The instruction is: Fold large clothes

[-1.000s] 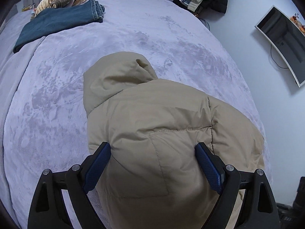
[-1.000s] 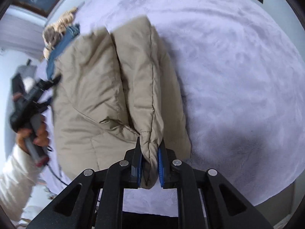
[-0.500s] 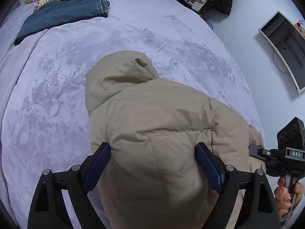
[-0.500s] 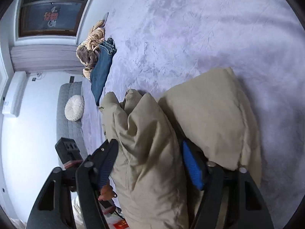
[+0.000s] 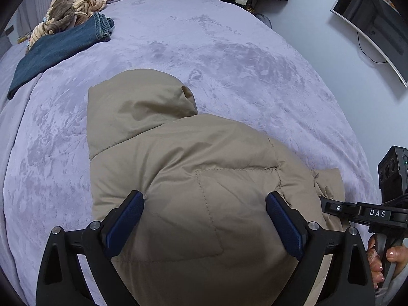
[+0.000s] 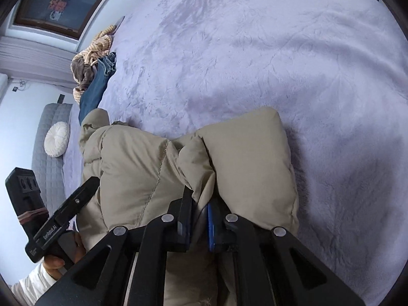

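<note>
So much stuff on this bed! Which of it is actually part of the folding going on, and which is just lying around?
Part of the job:
- beige puffer jacket
- left gripper, jaws opening, astride the jacket
- right gripper, pinching a jacket fold

Just lying about:
- folded jeans
- striped heap of clothes
- round white cushion
- wall screen

We look steeply down, close over jacket (image 5: 204,178) on bed (image 5: 229,51), from both wrists; views share jacket (image 6: 142,168).
</note>
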A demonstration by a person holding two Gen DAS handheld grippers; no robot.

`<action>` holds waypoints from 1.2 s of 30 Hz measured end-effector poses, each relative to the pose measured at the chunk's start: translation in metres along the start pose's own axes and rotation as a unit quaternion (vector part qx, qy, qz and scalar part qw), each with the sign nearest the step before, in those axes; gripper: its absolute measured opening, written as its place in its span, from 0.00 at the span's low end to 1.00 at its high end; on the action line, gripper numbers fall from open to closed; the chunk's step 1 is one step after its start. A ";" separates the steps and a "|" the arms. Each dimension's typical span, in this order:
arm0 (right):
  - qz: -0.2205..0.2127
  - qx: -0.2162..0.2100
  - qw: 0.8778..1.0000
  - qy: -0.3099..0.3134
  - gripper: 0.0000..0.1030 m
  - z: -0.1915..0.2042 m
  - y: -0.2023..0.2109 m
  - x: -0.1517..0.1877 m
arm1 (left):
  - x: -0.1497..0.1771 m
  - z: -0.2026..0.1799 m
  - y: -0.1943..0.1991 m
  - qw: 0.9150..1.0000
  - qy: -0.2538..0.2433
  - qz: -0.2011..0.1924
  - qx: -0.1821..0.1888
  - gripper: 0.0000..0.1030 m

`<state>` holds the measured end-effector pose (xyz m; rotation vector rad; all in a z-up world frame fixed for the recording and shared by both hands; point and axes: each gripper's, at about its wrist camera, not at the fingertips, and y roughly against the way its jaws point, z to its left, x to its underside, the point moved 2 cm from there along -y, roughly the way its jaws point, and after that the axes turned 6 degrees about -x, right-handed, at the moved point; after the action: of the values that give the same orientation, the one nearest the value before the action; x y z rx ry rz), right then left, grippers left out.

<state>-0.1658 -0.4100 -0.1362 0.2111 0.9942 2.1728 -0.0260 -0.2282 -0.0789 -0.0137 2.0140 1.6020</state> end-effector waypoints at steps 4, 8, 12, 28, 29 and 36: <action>-0.003 0.044 0.999 0.023 0.14 0.022 0.021 0.006 | 0.005 0.003 0.002 1.000 -0.011 -0.006 -0.005 0.93; -0.009 0.054 0.995 0.089 0.14 0.055 0.060 0.045 | 0.007 0.009 0.002 1.000 -0.007 -0.009 -0.004 0.94; 0.023 0.077 0.990 0.115 0.14 0.054 0.060 0.093 | 0.009 0.008 0.002 1.000 -0.015 -0.008 -0.007 0.97; 0.008 0.115 0.988 0.105 0.17 0.042 0.081 0.127 | 0.118 0.040 0.073 0.997 0.003 0.074 0.026 0.97; 0.006 0.120 0.986 0.114 0.17 0.044 0.084 0.133 | 0.124 0.042 0.071 0.997 0.009 0.077 0.026 0.97; 0.053 0.167 0.981 0.087 0.17 0.008 0.047 0.154 | 0.140 0.040 0.056 0.996 0.018 0.089 0.024 1.00</action>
<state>-0.2996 -0.3218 -0.1186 0.2379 1.4787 2.1357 -0.1464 -0.1305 -0.0939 0.1591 2.1316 1.6718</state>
